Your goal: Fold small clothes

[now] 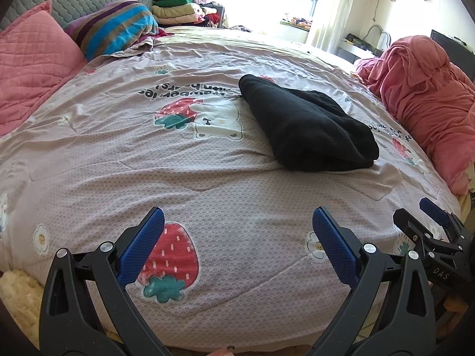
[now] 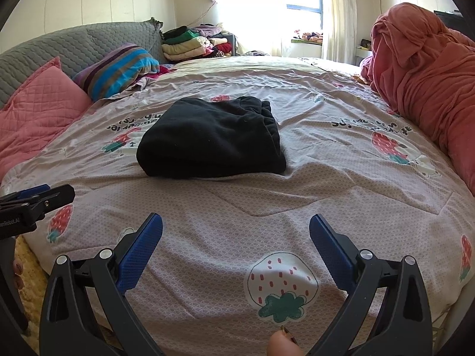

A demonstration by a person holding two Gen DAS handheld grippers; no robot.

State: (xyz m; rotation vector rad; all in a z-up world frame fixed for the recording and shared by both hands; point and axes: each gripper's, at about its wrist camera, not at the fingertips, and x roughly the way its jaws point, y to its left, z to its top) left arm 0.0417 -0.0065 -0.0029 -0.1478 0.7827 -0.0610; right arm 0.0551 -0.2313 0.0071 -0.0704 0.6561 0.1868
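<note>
A black garment [image 1: 308,124] [image 2: 213,139] lies folded into a thick bundle on the strawberry-print bedspread [image 1: 207,178] [image 2: 326,163], its elastic edge turned toward the right in the right wrist view. My left gripper [image 1: 237,219] hovers open over the near edge of the bed, well short of the garment, nothing between its blue pads [image 1: 142,246]. My right gripper [image 2: 236,225] is open too, also near the bed's front edge with the garment straight ahead. Each gripper shows at the side of the other's view: the right gripper [image 1: 427,216] and the left gripper [image 2: 38,195].
A pink quilted pillow [image 1: 32,68] and a striped pillow [image 1: 115,26] lie at the left by the grey headboard [image 2: 74,44]. A heaped pink blanket [image 1: 424,101] [image 2: 424,74] fills the right side. Stacked clothes [image 2: 190,44] sit at the back near the window. A fingertip [image 2: 282,344] shows at the bottom.
</note>
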